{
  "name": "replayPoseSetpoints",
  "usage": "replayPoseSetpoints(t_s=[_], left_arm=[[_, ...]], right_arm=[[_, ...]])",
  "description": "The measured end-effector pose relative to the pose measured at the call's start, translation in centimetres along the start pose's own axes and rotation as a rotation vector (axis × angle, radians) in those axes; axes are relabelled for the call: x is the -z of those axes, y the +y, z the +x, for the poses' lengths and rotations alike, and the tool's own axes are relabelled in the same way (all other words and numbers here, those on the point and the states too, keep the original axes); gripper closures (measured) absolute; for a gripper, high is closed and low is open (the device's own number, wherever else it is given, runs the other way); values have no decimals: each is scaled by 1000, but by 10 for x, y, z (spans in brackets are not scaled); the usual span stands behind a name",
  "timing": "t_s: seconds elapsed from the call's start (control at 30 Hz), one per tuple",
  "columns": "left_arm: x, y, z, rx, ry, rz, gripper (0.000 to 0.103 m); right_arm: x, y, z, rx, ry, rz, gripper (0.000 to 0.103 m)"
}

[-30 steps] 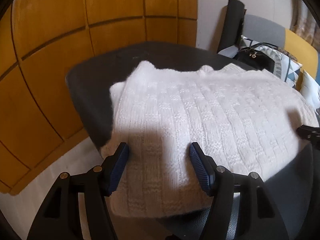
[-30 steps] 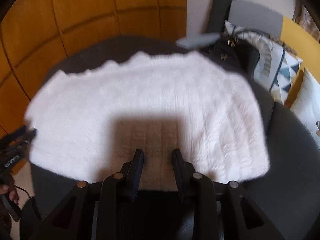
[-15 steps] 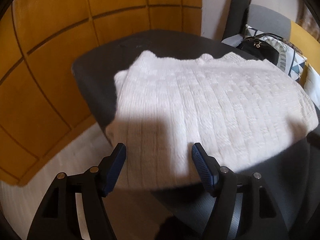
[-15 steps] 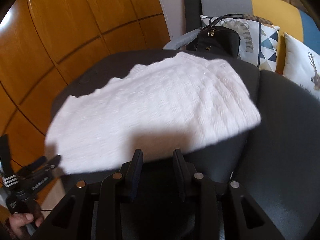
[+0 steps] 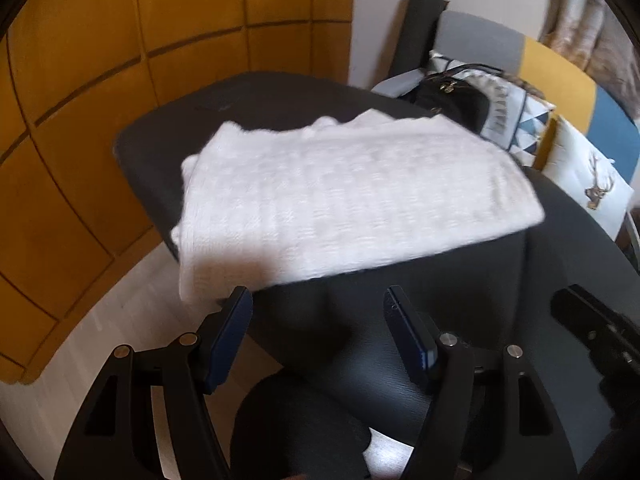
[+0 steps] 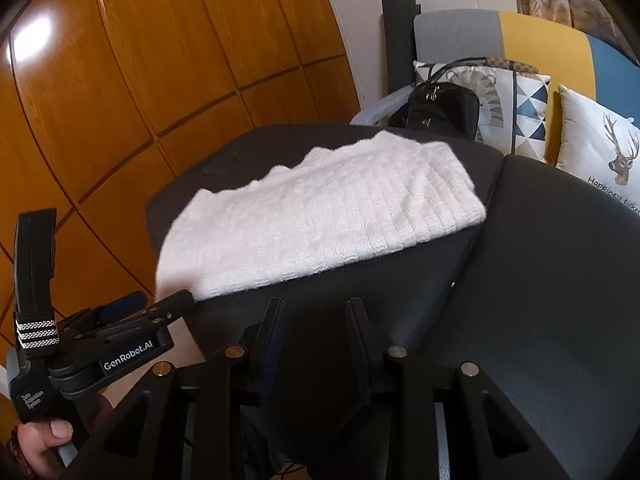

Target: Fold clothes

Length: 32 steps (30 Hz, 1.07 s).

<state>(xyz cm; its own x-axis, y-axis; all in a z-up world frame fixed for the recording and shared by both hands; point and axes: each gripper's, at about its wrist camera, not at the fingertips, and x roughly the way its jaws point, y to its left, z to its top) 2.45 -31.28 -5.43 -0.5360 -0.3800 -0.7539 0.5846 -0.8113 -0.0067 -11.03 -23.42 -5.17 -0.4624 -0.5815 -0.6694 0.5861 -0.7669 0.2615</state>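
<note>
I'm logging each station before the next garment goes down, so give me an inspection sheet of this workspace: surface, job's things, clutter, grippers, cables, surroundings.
Surface: dark table, bare along the near edge.
Job's things: white sweater lies folded into a rectangle on the table, with its left end over the table's edge; neither gripper touches it.
Clutter: nothing seen on the table.
Grippers: left gripper open and empty; right gripper open and empty, jaws closer together. Both are held short of the sweater.
Cables: nothing seen.
Surroundings: wood panels on the left; black bag and cushions on a sofa behind; dark chair at right.
</note>
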Motion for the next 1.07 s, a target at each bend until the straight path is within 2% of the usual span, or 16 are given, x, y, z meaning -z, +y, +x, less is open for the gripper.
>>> replayPoseSetpoints(t_s=[0.3, 0.7, 0.8, 0.93, 1.07], left_arm=[[-5, -14, -40, -12, -101, 20, 32], [-2, -14, -50, -66, -128, 14, 31], [0, -14, -55, -69, -190, 22, 31], [1, -6, -60, 0, -220, -25, 31], [0, -4, -58, -5, -214, -35, 31]], right_arm=[[9, -4, -13, -9, -3, 18, 72], [11, 3, -18, -31, -10, -5, 71], [11, 3, -18, -35, -8, -4, 71], [12, 2, -16, -36, 0, 1, 71], [13, 2, -15, -39, 7, 1, 71]])
